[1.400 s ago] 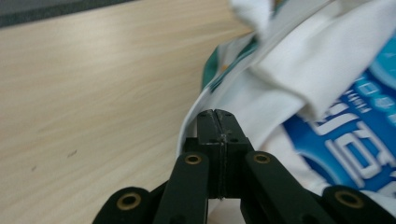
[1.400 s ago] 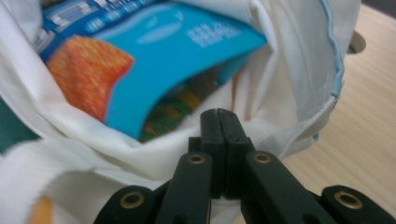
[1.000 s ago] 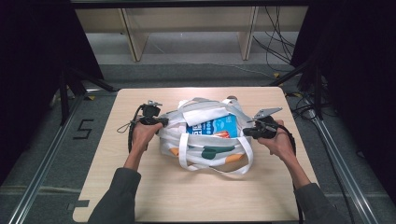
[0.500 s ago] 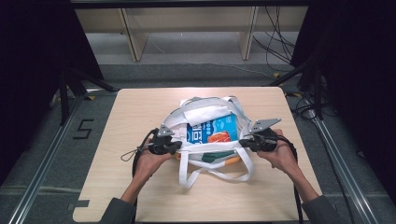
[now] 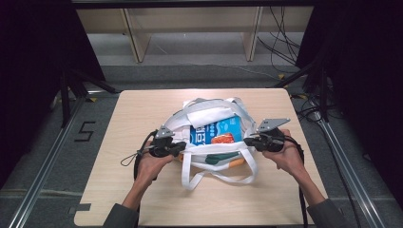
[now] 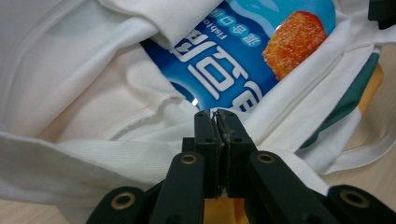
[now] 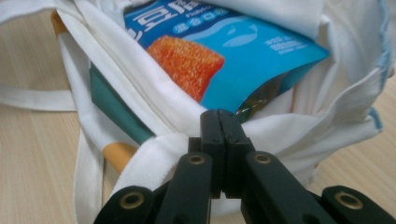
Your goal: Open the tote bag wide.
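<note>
Now both hands drawn back toward the near edge of the bench (image 5: 119,190) compared with a second ago, and the white tote bag (image 5: 209,116) pulled along with them. Left claw (image 5: 179,148) pressed together on the bag's rim cloth at its left side, pinching a fold. Right claw (image 5: 247,141) likewise clamped tight on the rim at the right side. Mouth of the bag stretched wide between the two grips, sitting mid-bench, a little nearer the front than before. Blue snack packet (image 5: 216,130) lying inside, label up, plain to see through the opening; loose handle loops (image 5: 223,178) trailing toward the near edge. Looks like the opening step is done: bag held spread, ready for something to go in or come out, though neither claw free for that yet.
</note>
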Action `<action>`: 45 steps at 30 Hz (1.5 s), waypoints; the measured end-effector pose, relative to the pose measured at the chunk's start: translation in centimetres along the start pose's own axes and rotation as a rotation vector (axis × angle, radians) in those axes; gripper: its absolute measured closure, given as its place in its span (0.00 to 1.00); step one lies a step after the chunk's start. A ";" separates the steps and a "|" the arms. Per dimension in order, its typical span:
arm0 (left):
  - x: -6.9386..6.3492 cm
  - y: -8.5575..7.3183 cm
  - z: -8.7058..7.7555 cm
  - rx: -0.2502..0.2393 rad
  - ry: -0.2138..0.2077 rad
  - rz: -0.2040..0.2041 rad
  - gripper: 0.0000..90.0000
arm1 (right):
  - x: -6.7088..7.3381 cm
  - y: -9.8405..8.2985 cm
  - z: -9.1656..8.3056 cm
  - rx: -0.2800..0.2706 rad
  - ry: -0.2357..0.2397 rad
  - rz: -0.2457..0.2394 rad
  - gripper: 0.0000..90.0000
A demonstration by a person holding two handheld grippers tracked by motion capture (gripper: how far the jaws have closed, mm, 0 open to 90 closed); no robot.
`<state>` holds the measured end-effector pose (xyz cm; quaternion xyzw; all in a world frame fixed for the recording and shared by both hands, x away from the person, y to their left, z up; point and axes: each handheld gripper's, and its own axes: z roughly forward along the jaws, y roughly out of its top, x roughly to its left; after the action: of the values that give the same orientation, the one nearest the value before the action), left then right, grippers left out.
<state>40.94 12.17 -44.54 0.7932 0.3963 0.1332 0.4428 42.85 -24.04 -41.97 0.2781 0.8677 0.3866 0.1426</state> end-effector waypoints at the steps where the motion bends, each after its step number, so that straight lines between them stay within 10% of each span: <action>1: -0.2 0.1 -0.1 -0.006 -0.005 0.002 0.96 | 0.1 0.0 -0.2 -0.006 -0.001 0.006 1.00; 23: -0.8 0.3 -2.2 -0.071 -0.102 -0.023 0.69 | -0.3 0.1 -1.9 -0.066 -0.019 0.036 0.86; 45: -1.0 -0.2 -3.7 -0.062 -0.085 0.011 0.39 | -0.4 -0.5 -3.0 -0.102 -0.071 0.118 0.48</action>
<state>38.13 13.68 -42.45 0.7863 0.3685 0.1139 0.4827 41.56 -26.33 -40.38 0.3345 0.8235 0.4277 0.1643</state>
